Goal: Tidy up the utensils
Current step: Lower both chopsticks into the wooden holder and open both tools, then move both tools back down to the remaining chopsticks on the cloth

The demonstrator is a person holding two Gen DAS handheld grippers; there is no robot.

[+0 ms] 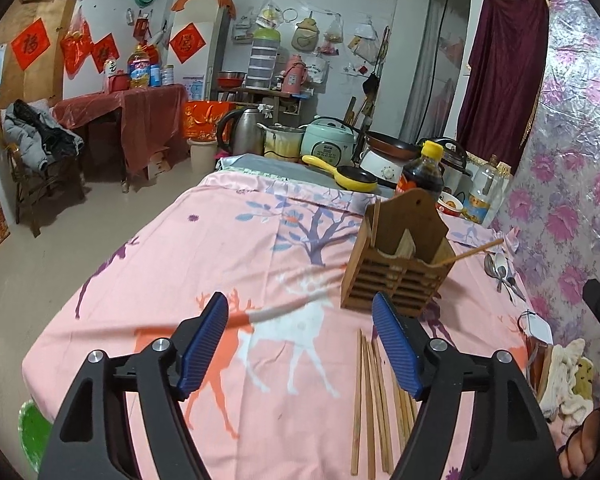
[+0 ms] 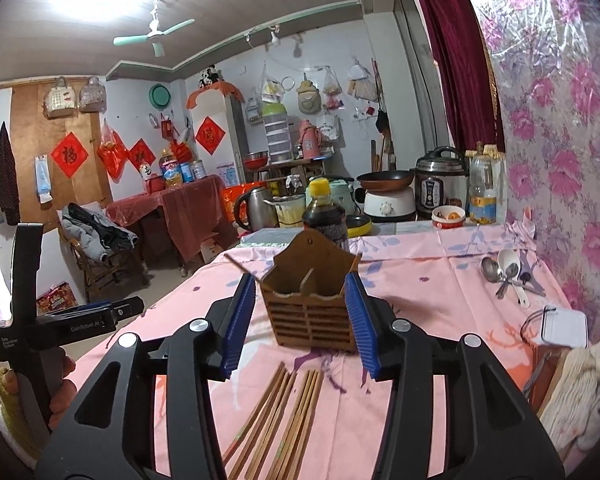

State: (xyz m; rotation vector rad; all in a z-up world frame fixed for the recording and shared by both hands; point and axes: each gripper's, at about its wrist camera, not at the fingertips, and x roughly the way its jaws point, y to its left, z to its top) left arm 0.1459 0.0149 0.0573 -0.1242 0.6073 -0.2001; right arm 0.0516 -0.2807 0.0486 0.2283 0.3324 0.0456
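Two grippers are hovering over a table (image 1: 148, 264) spread with a pink deer-print cloth. From the left wrist view, the left gripper (image 1: 300, 340) is standing with its blue-padded jaws spread wide and nothing pressed between them. A blurred orange-and-white stick (image 1: 284, 309) is crossing the gap just ahead of the pads; whether it is touching either pad I cannot tell. Wooden chopsticks (image 1: 370, 408) are lying loose on the cloth near the table's front edge, just beside the right-hand pad and partly under it. A brown slatted wooden utensil holder (image 1: 396, 268) is standing upright beyond that pad, toward the table's right side, with one chopstick (image 1: 474, 249) leaning out of it to the right.

From the right wrist view, the right gripper (image 2: 300, 320) is standing about half open, gripping nothing. The holder is sitting straight ahead, framed between the two pads but beyond them, apart from both. Two loose bunches of chopsticks are fanning out on the cloth below the jaws. Several spoons (image 2: 508, 272) are lying by the table's right edge.
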